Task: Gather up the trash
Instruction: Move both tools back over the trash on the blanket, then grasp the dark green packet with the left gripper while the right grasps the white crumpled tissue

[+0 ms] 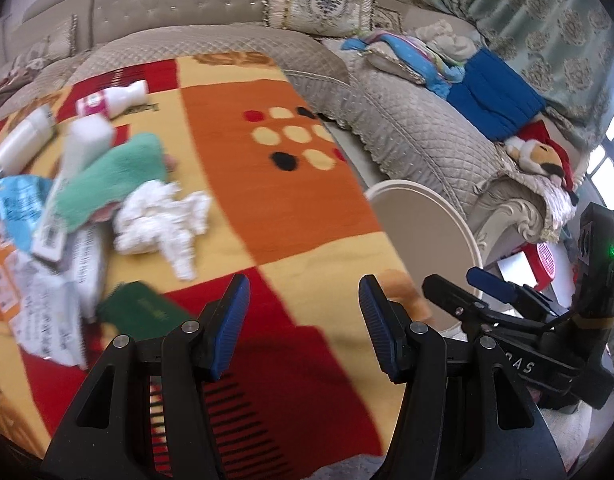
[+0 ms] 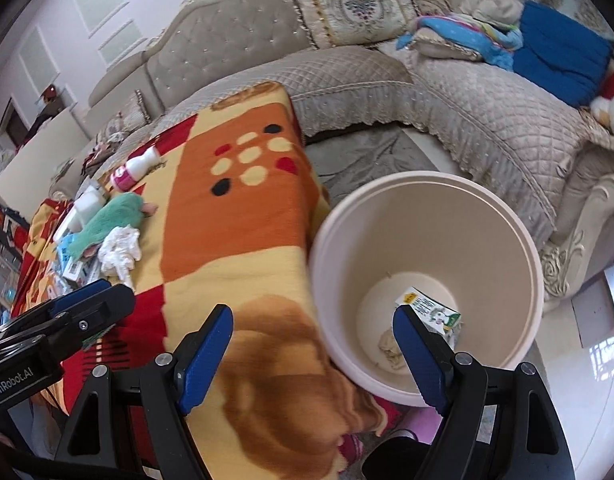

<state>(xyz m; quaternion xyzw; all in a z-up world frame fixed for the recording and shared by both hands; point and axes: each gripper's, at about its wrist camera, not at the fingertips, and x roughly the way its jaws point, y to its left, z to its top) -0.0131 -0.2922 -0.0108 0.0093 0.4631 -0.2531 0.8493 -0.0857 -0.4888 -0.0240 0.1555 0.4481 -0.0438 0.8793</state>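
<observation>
- Left wrist view: your left gripper (image 1: 305, 312) hangs over the blanket-covered table (image 1: 267, 184), its fingers spread wide with nothing between them.
- The trash sits in a heap to the left: a crumpled white tissue (image 1: 163, 220) beside a green cloth (image 1: 119, 172), a white tube (image 1: 71, 184) leaning across them, printed papers (image 1: 55, 300) and a dark green booklet (image 1: 147, 312) nearer you.
- A pink-and-white bottle (image 1: 111, 100) lies farther back.
- Your right gripper (image 1: 487, 292) shows at the right, near the beige bin (image 1: 427, 224).
- Right wrist view: your right gripper (image 2: 313, 356) hovers at the bin's (image 2: 519, 240) rim, fingers spread and empty.
- Inside the bin lie a small printed carton (image 2: 431, 312) and a crumpled wad (image 2: 391, 348).
</observation>
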